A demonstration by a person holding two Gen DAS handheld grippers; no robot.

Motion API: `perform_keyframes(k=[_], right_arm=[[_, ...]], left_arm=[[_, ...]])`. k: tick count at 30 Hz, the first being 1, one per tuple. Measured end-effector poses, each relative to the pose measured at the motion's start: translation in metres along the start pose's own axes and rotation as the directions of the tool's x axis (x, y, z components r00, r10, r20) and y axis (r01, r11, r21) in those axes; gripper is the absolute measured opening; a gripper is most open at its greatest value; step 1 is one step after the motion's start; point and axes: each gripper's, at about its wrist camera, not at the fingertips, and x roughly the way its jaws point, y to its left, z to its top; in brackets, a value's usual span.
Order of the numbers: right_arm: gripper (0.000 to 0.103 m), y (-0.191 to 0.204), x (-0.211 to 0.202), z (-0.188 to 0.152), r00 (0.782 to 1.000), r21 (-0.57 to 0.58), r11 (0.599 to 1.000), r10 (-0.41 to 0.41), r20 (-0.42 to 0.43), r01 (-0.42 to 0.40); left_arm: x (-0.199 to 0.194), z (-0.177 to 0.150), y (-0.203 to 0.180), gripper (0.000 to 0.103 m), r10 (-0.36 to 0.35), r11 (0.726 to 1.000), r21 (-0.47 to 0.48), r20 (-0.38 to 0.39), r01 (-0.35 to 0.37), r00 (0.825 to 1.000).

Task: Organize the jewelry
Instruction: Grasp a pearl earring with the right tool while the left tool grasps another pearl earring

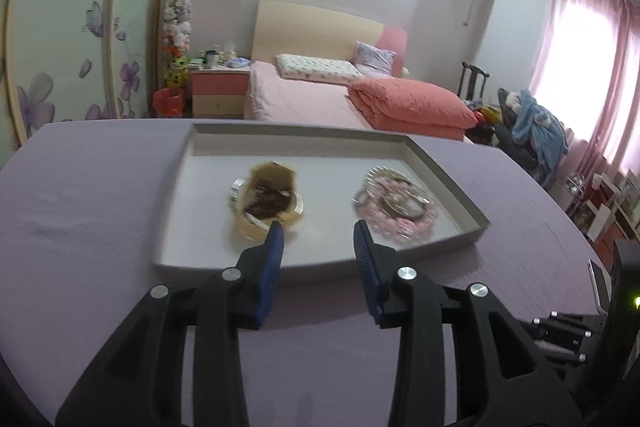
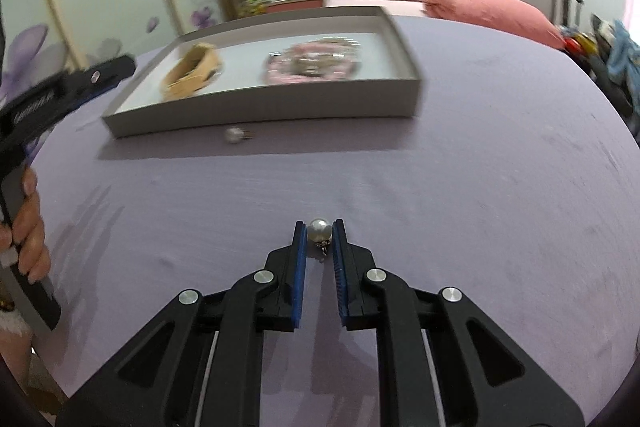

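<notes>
A grey tray [image 1: 444, 171] [image 2: 404, 43] stands on the purple table. It holds a tan wicker basket [image 1: 266, 201] [image 2: 192, 69] with dark jewelry and a pink bead wreath dish [image 1: 396, 207] [image 2: 312, 63]. My left gripper [image 1: 318, 233] is open and empty over the tray's near edge, between the basket and the dish. My right gripper [image 2: 319, 231] is shut on a pearl earring [image 2: 319, 230], low over the table, well short of the tray. A second pearl earring [image 2: 235, 135] lies on the table just in front of the tray.
The left gripper and the hand holding it [image 2: 28, 227] show at the left edge of the right wrist view. A bed [image 1: 320, 95] and a nightstand [image 1: 218, 89] stand beyond the table. A phone [image 1: 600, 283] lies at the table's right edge.
</notes>
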Motion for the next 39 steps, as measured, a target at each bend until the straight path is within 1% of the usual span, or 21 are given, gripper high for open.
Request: perform_keyframes(k=[3,7,13,17,19,20,21,24,27,29,30,32,39], right_arm=[[0.014,-0.011,-0.003,-0.002,1.0,0.032,0.999,-0.008,0.006,0.008],[0.014,-0.016,-0.003,-0.004,1.0,0.044,0.999,0.0,0.011,-0.001],[0.014,-0.021,-0.005,-0.006,1.0,0.057,0.998,0.024,0.018,-0.025],[0.014,-0.024,-0.006,-0.005,0.999,0.067,0.997,0.038,0.019,-0.039],[0.014,-0.027,-0.007,-0.005,0.999,0.071,0.996,0.044,0.02,-0.046],[0.014,-0.027,-0.007,-0.005,0.999,0.073,0.996,0.047,0.02,-0.049],[0.014,-0.027,-0.007,-0.006,0.999,0.075,0.996,0.049,0.02,-0.05],[0.014,-0.028,-0.007,-0.005,0.998,0.077,0.995,0.054,0.02,-0.056],[0.014,-0.029,-0.007,-0.005,0.998,0.078,0.995,0.057,0.02,-0.059],[0.014,-0.03,-0.007,-0.005,0.998,0.079,0.995,0.059,0.02,-0.061],[0.014,-0.029,-0.007,-0.005,0.998,0.079,0.995,0.059,0.02,-0.06],[0.014,-0.03,-0.007,-0.005,0.998,0.079,0.995,0.058,0.02,-0.059],[0.014,-0.03,-0.008,-0.005,0.998,0.079,0.995,0.054,0.02,-0.055]], left_arm=[[0.008,-0.005,-0.017,0.038,-0.018,0.999,0.031,-0.035,0.019,0.999],[0.019,-0.014,-0.038,0.042,-0.037,0.997,0.07,-0.087,0.043,0.996],[0.033,-0.027,-0.053,0.047,-0.047,0.993,0.098,-0.17,0.065,0.984],[0.048,-0.034,-0.064,0.048,-0.031,0.99,0.125,-0.225,0.06,0.974],[0.057,-0.038,-0.069,0.048,-0.011,0.99,0.136,-0.261,0.048,0.965],[0.063,-0.038,-0.07,0.048,-0.01,0.991,0.126,-0.278,0.047,0.96],[0.066,-0.037,-0.07,0.048,-0.004,0.992,0.117,-0.287,0.039,0.958],[0.074,-0.033,-0.07,0.047,0.02,0.994,0.11,-0.286,0.013,0.958],[0.08,-0.029,-0.071,0.042,0.03,0.995,0.102,-0.285,-0.001,0.958],[0.082,-0.027,-0.073,0.022,0.037,0.994,0.109,-0.285,-0.006,0.958],[0.083,-0.027,-0.074,0.016,0.039,0.994,0.111,-0.286,-0.007,0.957],[0.083,-0.027,-0.074,0.014,0.036,0.994,0.112,-0.287,-0.004,0.957],[0.077,-0.026,-0.065,0.014,0.03,0.996,0.093,-0.279,-0.004,0.96]])
